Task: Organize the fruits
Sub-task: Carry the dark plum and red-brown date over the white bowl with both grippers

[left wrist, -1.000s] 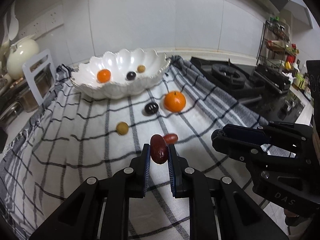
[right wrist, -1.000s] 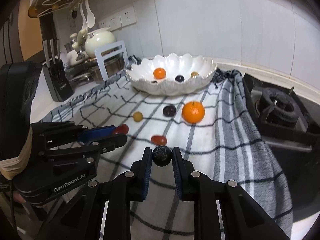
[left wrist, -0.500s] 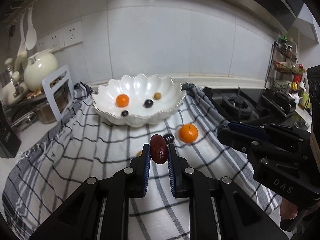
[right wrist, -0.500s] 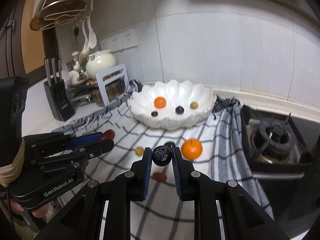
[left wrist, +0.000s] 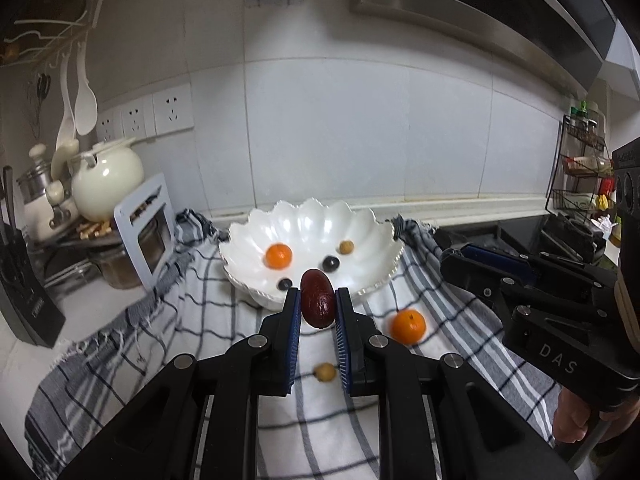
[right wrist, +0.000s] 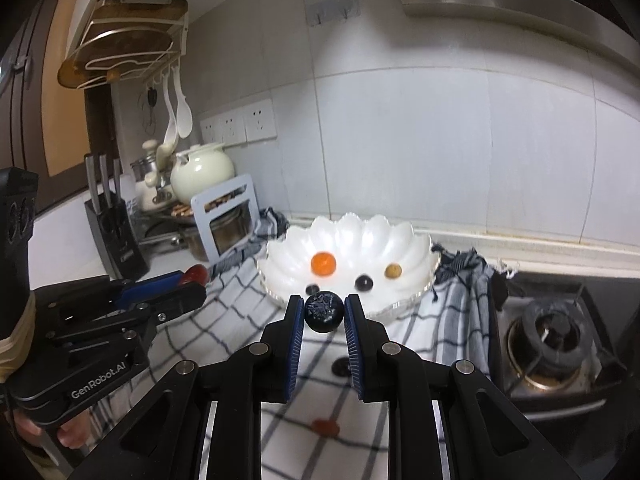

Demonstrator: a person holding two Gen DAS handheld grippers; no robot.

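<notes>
Holding a red date (left wrist: 318, 300) tight between its two blue pads, the left gripper (left wrist: 317, 308) hangs in the air just in front of the white bowl (left wrist: 372, 236). The right gripper (right wrist: 323, 314) is closed on a dark round fruit (right wrist: 324, 311), also raised just in front of the bowl.

Inside the bowl lie a small orange fruit (left wrist: 278, 255), two dark berries (left wrist: 331, 263) and a tan one (left wrist: 346, 247). The bowl sits on a checked cloth (left wrist: 192, 320). On the cloth in front of the bowl lie an orange (left wrist: 408, 326), a tan berry (left wrist: 325, 372), a dark fruit (right wrist: 341, 367) and a red one (right wrist: 325, 427). Nothing stands between the grippers and the bowl.

Left of the bowl are a cream pot (left wrist: 107, 182), a white stand (left wrist: 146, 236) and a knife block (right wrist: 116, 236). Right of the bowl is the stove (right wrist: 556, 336).

A second ago both grippers were low over the cloth, each already holding its fruit. Now both are higher and closer to the bowl, and the loose fruits lie below them.
</notes>
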